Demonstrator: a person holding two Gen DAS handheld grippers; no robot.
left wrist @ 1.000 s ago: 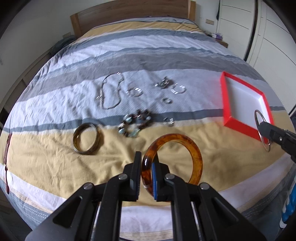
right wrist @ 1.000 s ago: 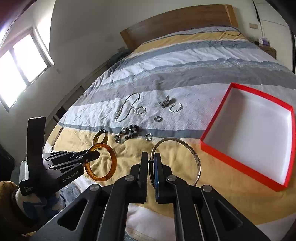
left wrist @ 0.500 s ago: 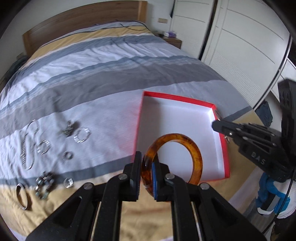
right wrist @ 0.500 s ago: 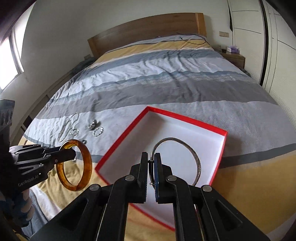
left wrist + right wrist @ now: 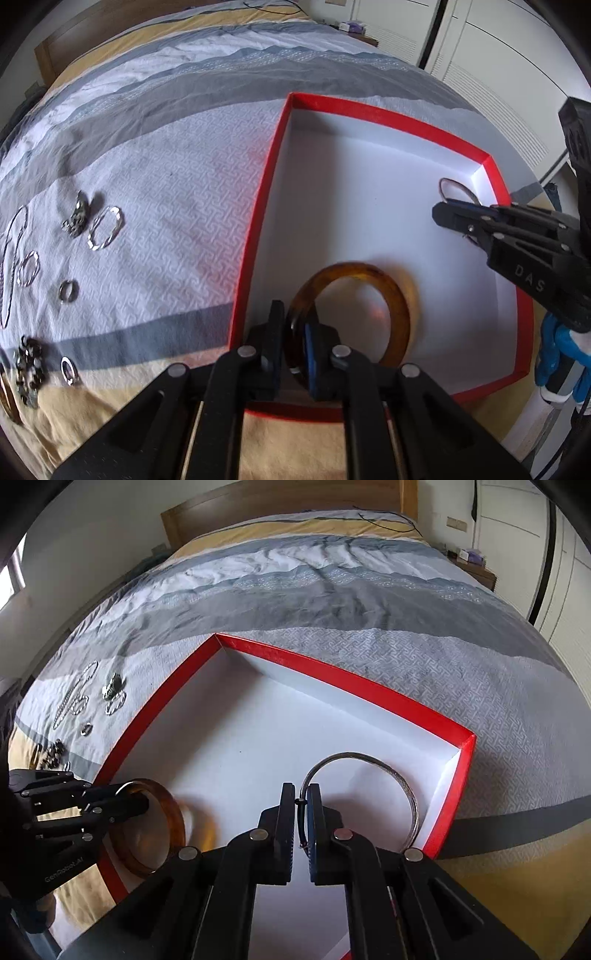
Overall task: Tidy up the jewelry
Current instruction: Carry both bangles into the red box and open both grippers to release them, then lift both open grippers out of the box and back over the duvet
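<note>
Striped bed (image 5: pixel 369 590) carrying red box (image 5: pixel 388 698); left gripper (image 5: pixel 293 343), jaws just easing apart, pinching amber bangle (image 5: pixel 399 302); right gripper (image 5: pixel 302 812) pinching silver bangle (image 5: pixel 402 782), both inside box.

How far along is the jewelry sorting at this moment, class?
Done: nothing lies loose in the red box yet. In hand: the left tool holds the amber bangle and the right tool the silver bangle, both inside it. Left: rings and chain on the bedspread.
</note>
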